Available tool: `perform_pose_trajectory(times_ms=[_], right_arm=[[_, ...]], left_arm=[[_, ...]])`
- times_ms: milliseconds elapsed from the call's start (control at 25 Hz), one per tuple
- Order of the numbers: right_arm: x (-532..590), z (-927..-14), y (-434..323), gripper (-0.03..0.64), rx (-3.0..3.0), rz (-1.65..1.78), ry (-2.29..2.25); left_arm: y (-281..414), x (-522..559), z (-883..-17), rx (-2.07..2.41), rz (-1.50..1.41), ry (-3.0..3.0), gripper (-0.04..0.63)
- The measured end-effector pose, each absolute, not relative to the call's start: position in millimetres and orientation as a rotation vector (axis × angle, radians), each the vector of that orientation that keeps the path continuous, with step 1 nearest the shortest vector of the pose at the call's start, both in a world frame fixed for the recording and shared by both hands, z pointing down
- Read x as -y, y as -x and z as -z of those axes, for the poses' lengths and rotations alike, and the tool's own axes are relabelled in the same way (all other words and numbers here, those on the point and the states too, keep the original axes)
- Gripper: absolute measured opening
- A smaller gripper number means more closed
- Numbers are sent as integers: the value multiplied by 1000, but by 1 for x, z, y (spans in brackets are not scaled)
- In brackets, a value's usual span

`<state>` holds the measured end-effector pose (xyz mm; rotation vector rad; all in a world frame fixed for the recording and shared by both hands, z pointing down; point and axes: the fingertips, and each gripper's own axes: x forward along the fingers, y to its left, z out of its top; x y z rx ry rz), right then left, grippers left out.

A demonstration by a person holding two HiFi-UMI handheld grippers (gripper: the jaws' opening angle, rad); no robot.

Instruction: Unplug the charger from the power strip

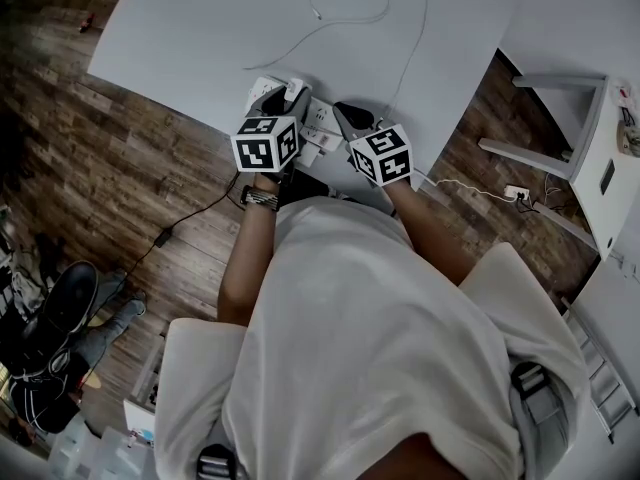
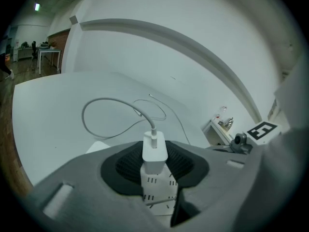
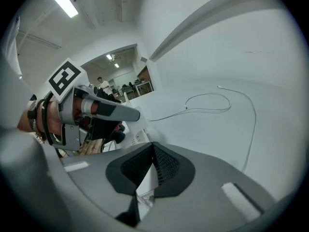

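A white charger [image 2: 154, 150] stands plugged into the white power strip [image 2: 157, 190] near the front edge of the white table [image 1: 200, 38]. Its thin white cable [image 1: 340, 13] loops away over the tabletop. My left gripper [image 2: 154, 161] is shut on the charger, one dark pad against each side. In the head view the left gripper [image 1: 285, 96] is over the strip's left end. My right gripper [image 1: 352, 118] sits just to its right, tips down on the power strip [image 1: 318, 120]. Its jaws [image 3: 152, 151] meet at the tips, with the strip's white showing behind them.
The table's front edge runs right under both grippers, with dark wood floor below it. A white shelf unit [image 1: 570, 148] stands at the right, with a plug and white lead [image 1: 517, 193] on the floor beside it. A black cable [image 1: 190, 213] trails left across the floor.
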<state>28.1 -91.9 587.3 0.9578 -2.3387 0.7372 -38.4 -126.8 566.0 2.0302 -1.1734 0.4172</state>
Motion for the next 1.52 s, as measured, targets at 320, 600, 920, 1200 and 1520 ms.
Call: perform_pose_trajectory(times_ms=[320,600,920,1200,1520], right_arm=[[89,-591,-29,3,2309,-747,-942],[87,-591,-32,3,2312,-741,-946],[92,-584,-33,3,2309,-747,-976],[102,-585,-46,3,2294,-772,-1033],[108,-588,-42,3,2292,-791,-1050]], left_arm=[[52,121,-558,1152,-268,-1989,141],[53,121,-559,1153,-241,-1951,141],[37,152,-560,1055,-307,-1890,141],[30,167,-571,1033,-383,-1866,143],[19,161,-586,1012,-599,-1879,143]])
